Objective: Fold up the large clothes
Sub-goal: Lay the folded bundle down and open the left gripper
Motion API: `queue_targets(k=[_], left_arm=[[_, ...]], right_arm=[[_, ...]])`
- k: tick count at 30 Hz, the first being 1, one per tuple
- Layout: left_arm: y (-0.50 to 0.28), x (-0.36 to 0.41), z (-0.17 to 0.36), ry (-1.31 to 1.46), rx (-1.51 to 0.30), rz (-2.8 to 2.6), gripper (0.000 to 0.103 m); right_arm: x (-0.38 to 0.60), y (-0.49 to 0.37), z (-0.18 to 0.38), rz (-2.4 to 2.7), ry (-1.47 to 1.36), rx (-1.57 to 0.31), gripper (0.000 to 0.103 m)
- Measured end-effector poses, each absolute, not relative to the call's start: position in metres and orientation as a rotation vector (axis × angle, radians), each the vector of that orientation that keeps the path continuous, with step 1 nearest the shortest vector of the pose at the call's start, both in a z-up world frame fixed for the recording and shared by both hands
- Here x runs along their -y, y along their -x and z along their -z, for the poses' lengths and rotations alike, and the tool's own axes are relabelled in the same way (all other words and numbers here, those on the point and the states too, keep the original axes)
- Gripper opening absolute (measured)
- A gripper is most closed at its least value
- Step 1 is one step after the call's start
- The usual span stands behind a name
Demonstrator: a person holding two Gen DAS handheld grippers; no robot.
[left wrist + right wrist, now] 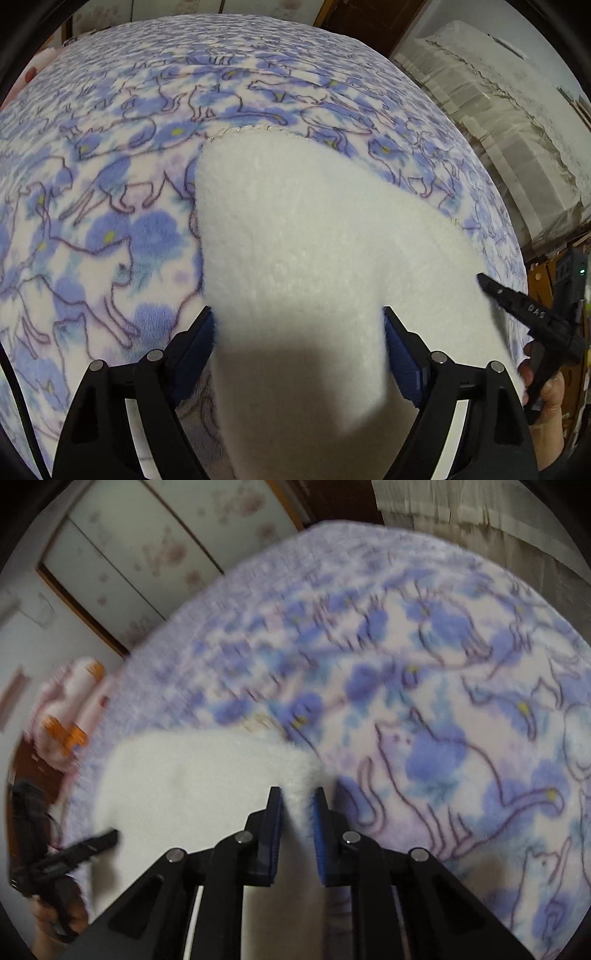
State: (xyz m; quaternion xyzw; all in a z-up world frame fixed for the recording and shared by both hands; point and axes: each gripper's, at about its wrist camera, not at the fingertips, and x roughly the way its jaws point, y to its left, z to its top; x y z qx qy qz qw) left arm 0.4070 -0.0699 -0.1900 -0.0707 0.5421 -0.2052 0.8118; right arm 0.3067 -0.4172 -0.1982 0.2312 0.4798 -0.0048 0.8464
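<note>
Blue cat-print fleece blanket [110, 221] covers the bed; white fluffy garment [295, 240] lies folded over on it, near edge toward the cameras. Left hand-held gripper [298, 325]: jaws wide, straddling the white fabric, pads not pressing. Right hand-held gripper [297, 801]: jaws narrow, pinching the garment's fuzzy edge.

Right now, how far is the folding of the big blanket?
Done: one part of the blanket is turned over, so its white underside lies on the cat print. In hand: the right gripper pinches the white edge; the left gripper stands open around the fabric, gripping nothing. Left: most of the print is still spread flat, so further folds remain.
</note>
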Motion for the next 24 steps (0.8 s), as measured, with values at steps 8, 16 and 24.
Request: queue_targets(k=[8,16,24], left_arm=[[-0.364,0.069,0.139,0.031,-0.971,0.390,0.085],[-0.275,0.091,0.134,0.015,-0.945,0.574,0.022],[-0.257,0.065,0.165,0.048,-0.991,0.553,0.003]], right_arm=[[0.391,-0.269,0.142,0.023,-0.344,-0.949,0.027],[0.322,-0.211,0.143,-0.123,-0.262,-0.966,0.029],[0.343,-0.171,0.165,-0.049,-0.170,-0.974,0.000]])
